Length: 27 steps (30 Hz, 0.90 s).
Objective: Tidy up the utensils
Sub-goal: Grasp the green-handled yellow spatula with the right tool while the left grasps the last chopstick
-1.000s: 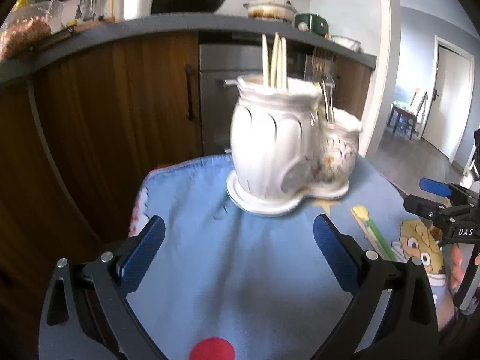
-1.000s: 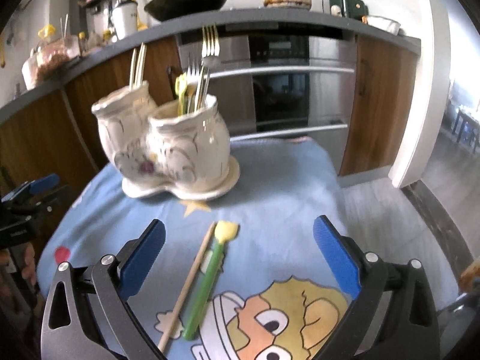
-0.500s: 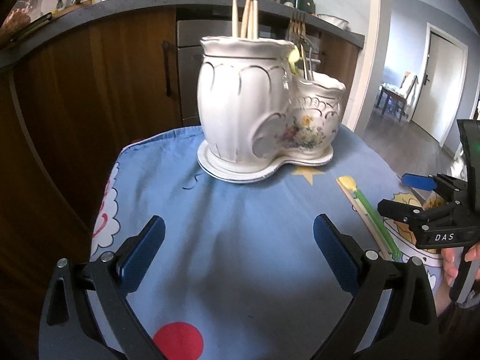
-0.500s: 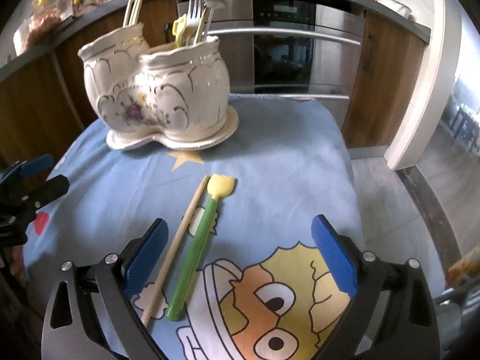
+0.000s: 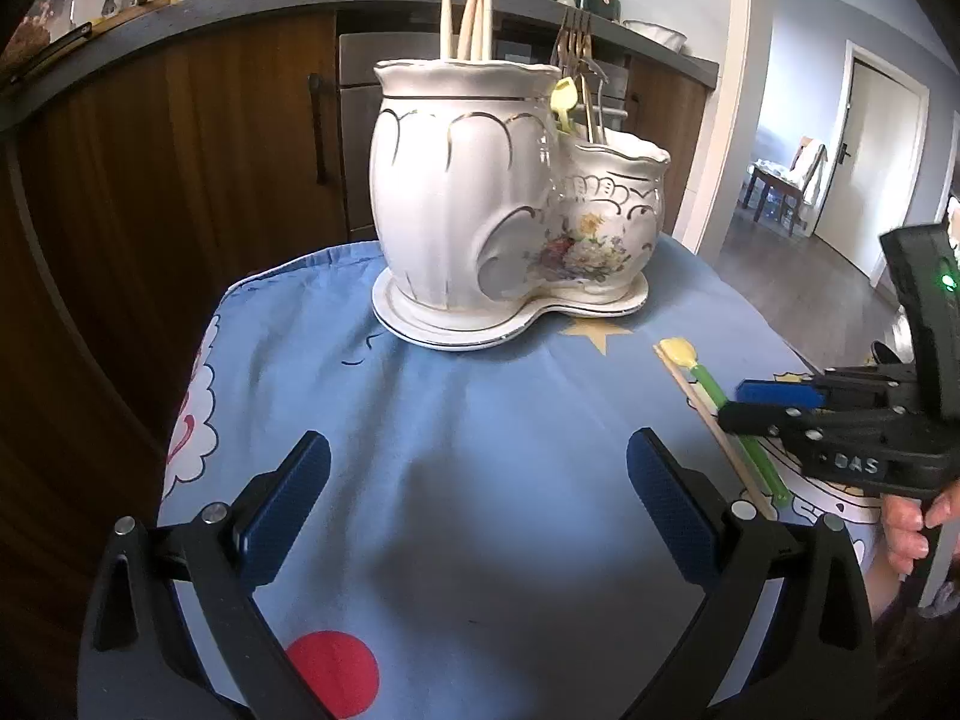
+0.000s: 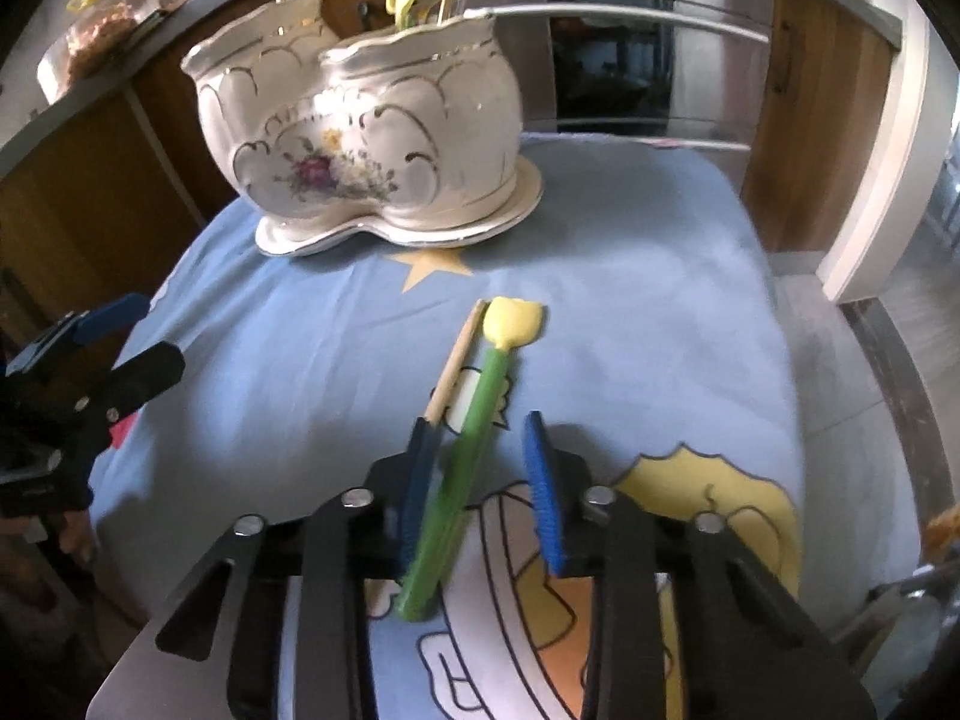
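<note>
A white double ceramic utensil holder [image 5: 510, 210] [image 6: 366, 132] stands at the back of the blue-cloth table; its tall pot holds wooden sticks, its low pot holds forks and a yellow-green utensil. A green utensil with a yellow head [image 6: 474, 438] [image 5: 714, 390] lies on the cloth next to a wooden chopstick [image 6: 453, 366] [image 5: 714, 426]. My right gripper [image 6: 480, 480] is low over the cloth, partly closed, with the green handle between its blue pads, not clamped. My left gripper [image 5: 477, 510] is wide open and empty above the cloth's near left.
The table's blue cartoon cloth [image 5: 480, 420] drops off at its edges. Wooden cabinets [image 5: 180, 180] and an oven [image 6: 648, 60] stand close behind. A counter with a pan and jars is above. A doorway and a chair [image 5: 786, 180] are at the far right.
My right gripper moved forward and down over the green utensil and its jaws narrowed around the handle. My left gripper drifted a little, still open.
</note>
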Tool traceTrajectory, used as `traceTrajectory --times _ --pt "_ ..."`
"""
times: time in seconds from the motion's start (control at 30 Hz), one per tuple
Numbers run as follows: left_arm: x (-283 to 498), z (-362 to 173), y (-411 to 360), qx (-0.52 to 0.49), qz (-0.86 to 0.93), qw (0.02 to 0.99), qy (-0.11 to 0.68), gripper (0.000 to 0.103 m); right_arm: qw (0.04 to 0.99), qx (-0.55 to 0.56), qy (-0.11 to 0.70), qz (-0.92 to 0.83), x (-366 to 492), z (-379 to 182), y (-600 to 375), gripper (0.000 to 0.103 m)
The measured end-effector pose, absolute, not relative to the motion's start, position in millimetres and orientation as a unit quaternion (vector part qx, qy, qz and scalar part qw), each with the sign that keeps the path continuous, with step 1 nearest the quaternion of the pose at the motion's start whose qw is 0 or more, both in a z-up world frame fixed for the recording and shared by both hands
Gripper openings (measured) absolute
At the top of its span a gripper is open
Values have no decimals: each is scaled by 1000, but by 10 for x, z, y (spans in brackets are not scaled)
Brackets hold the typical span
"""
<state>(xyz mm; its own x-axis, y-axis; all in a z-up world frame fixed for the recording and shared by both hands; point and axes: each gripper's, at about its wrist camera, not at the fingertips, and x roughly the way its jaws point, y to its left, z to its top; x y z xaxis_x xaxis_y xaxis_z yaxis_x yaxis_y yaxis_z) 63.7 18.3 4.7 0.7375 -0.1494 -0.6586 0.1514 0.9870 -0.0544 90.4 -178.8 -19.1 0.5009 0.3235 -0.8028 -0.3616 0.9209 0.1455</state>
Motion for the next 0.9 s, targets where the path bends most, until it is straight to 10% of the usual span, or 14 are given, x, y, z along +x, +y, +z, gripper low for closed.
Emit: traceTrajectory --times 0.9 --pt "614 -52 -624 24 -175 899 400 97 887 -5 417 197 902 -8 -2161 10"
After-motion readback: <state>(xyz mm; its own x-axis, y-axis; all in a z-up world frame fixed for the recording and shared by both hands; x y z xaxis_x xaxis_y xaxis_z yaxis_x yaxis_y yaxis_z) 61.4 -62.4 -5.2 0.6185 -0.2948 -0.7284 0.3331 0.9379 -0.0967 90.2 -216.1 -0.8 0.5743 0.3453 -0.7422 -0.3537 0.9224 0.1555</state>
